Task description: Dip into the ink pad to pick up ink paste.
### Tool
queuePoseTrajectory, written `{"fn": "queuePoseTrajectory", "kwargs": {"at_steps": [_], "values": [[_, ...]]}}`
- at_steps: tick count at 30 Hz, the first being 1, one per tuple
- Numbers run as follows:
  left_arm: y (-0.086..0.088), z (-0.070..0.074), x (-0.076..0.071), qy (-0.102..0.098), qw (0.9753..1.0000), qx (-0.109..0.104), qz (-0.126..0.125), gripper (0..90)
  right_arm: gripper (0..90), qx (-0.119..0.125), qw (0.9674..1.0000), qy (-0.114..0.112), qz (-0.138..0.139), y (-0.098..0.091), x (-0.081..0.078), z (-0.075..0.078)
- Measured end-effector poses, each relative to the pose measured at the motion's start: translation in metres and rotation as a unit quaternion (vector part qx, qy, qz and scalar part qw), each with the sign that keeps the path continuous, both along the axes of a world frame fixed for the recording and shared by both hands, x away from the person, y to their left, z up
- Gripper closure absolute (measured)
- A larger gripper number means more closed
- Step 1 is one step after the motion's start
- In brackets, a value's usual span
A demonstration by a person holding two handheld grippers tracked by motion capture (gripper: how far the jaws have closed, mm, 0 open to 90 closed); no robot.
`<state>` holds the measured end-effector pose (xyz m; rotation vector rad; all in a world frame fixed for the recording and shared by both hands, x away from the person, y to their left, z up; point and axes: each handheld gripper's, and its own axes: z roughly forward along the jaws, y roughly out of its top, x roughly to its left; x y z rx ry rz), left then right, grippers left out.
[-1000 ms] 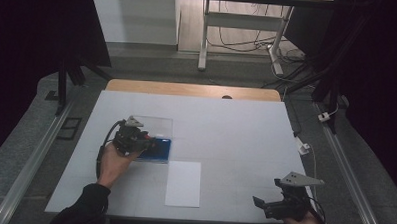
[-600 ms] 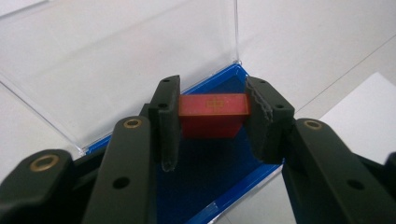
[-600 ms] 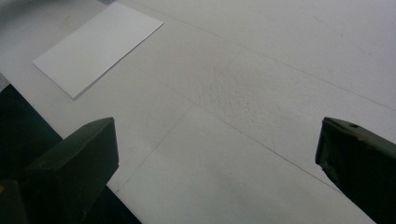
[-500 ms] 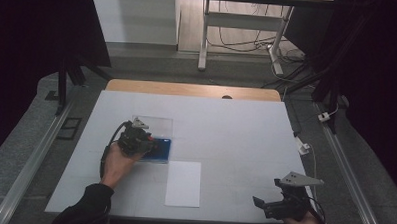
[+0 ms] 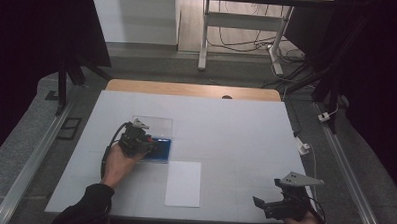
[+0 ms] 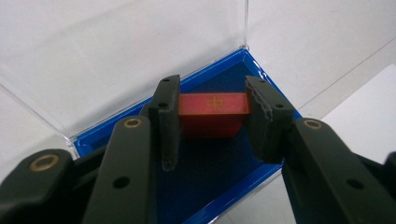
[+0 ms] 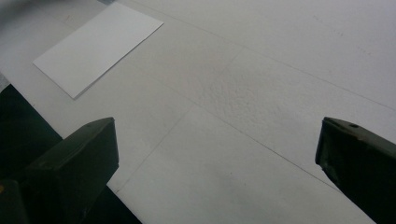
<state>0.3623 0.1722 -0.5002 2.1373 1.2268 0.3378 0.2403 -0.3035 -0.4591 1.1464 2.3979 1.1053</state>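
l hand (image 5: 118, 162) nudged fwd since prev; l gripper (image 6: 214, 122) clamps red block (image 6: 212, 113), r gripper (image 7: 217, 154) open.

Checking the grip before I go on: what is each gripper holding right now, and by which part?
The left gripper clamps a red block by its two opposite ends, over the blue case. The right gripper is open, holding nothing.

- A lab or recording studio, dim around the edges.
- A white-covered tabletop (image 5: 226, 118) sits lit in the middle.
- Metal rails (image 5: 32, 161) flank it.
- Loose cables (image 5: 239, 43) trail across the floor (image 5: 153, 58) behind a metal stand (image 5: 205, 37).
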Motion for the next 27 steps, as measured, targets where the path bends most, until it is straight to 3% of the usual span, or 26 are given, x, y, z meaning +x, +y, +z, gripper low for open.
{"fn": "queuePoseTrajectory", "kwargs": {"at_steps": [4, 7, 11, 14, 16, 20, 24, 27], "values": [[-0.004, -0.001, -0.002, -0.009, 0.9999, 0.014, -0.002, 58.8, 0.0, -0.001, 1.0000, 0.000, 0.000, 0.000, 0.000, 0.000], [-0.009, 0.000, -0.005, -0.019, 0.9991, 0.037, -0.003, 58.8, 0.0, -0.001, 1.0000, 0.000, 0.000, 0.000, 0.000, 0.000], [-0.018, 0.000, -0.009, -0.037, 0.9965, 0.075, -0.008, 58.9, 0.0, -0.001, 1.0000, 0.001, -0.001, 0.000, 0.000, 0.000], [-0.022, 0.001, -0.010, -0.044, 0.9950, 0.089, -0.010, 58.9, 0.0, -0.001, 1.0000, 0.001, -0.001, 0.000, 0.000, 0.000], [-0.020, 0.000, -0.009, -0.039, 0.9960, 0.081, -0.007, 58.9, 0.0, -0.001, 1.0000, 0.001, -0.001, 0.000, 0.000, 0.000], [-0.009, -0.002, -0.004, -0.019, 0.9993, 0.032, 0.000, 59.0, 0.0, -0.001, 1.0000, 0.000, 0.000, 0.000, 0.000, 0.000], [-0.001, -0.003, -0.001, -0.006, 1.0000, -0.002, 0.002, 58.9, 0.0, -0.001, 1.0000, 0.000, 0.000, 0.000, 0.000, 0.000], [0.001, -0.004, -0.001, -0.003, 0.9999, -0.010, 0.003, 58.9, 0.0, -0.001, 1.0000, 0.000, 0.000, 0.000, 0.000, 0.000]]}}
